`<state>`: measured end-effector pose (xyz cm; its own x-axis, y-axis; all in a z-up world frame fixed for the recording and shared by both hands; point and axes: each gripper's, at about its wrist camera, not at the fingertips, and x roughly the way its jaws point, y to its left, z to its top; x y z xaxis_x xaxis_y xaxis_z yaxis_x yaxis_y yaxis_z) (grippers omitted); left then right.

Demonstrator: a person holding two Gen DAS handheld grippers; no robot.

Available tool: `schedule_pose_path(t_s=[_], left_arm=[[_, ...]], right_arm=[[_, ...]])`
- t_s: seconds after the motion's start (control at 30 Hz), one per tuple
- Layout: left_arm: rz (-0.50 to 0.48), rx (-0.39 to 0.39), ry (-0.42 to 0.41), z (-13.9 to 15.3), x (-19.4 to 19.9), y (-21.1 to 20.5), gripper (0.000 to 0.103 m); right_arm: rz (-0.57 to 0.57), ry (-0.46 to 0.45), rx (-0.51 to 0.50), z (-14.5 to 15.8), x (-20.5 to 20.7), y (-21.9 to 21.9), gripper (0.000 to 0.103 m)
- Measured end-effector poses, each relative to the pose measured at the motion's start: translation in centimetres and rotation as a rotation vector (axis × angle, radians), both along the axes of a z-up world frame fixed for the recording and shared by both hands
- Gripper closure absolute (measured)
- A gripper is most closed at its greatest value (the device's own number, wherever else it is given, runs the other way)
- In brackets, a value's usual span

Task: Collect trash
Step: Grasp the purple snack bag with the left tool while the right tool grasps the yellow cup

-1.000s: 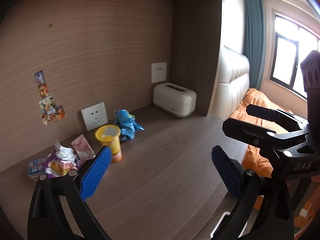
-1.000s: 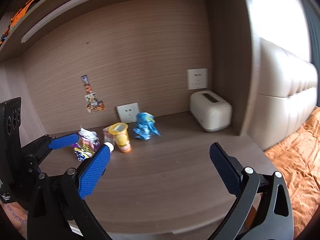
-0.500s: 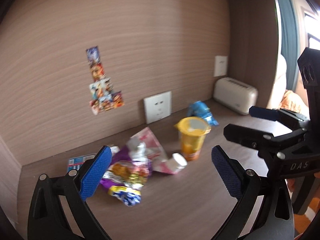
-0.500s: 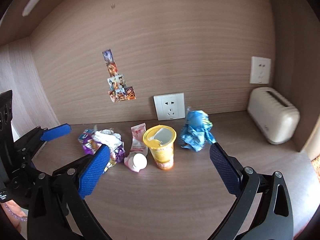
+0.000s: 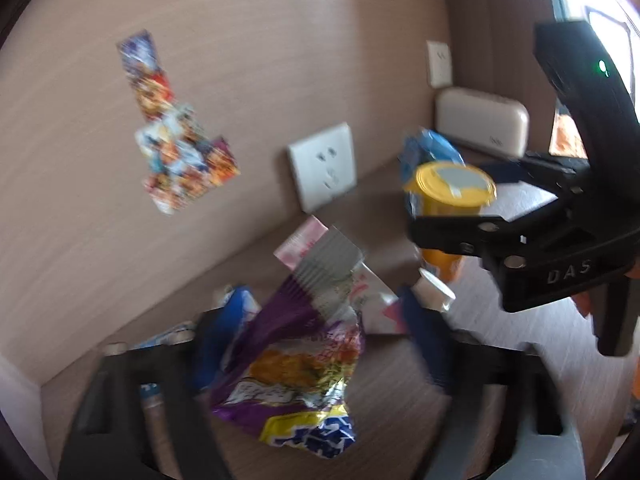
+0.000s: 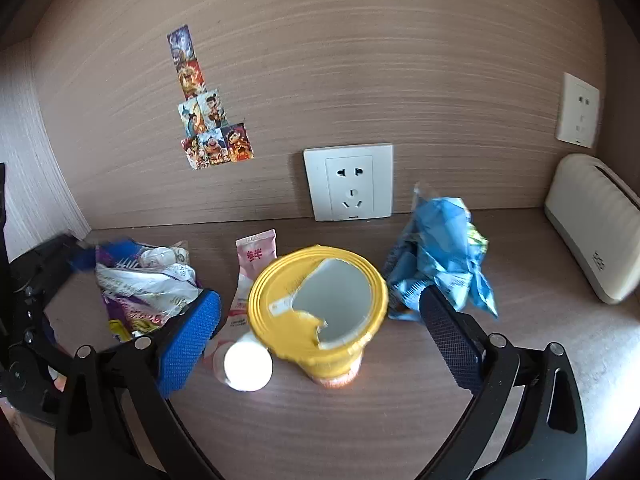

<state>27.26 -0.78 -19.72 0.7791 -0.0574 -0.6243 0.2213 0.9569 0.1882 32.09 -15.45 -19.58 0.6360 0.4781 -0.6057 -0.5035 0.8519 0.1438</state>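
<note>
Both wrist views close over yellow cup (image 6: 318,308)

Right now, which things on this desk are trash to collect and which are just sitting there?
Trash to collect:
- yellow cup, lid peeled partly open
- purple snack bag
- blue wrapper
- pink sachet
- small white bottle, on its side

Just there:
- toaster
- wall sockets
- stickers on the back panel

Both grippers, left and right, are open and hold nothing.

A wood-grain back wall (image 6: 360,60) filled most of the frame above a brown wooden desktop (image 6: 400,420). A white socket (image 6: 349,182) sat centre, stickers (image 6: 204,120) upper left, a second socket (image 6: 579,110) and a cream toaster (image 6: 596,224) at right. Daylight came from the window (image 5: 608,20), upper right.
</note>
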Motion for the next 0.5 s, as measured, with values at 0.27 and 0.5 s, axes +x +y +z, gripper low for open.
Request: schedule_pose_path(t_s=[0.27, 0.5], left_arm=[[0.000, -0.077, 0.033, 1.7, -0.3, 0.6, 0.068], [-0.031, -0.134, -0.035, 5.9, -3.9, -1.7, 0.068]], right_arm=[[-0.021, -0.032, -0.016, 1.4, -0.9, -0.6, 0.056], [-0.048, -0.116, -0.005, 5.8, -5.1, -3.7, 0.056]])
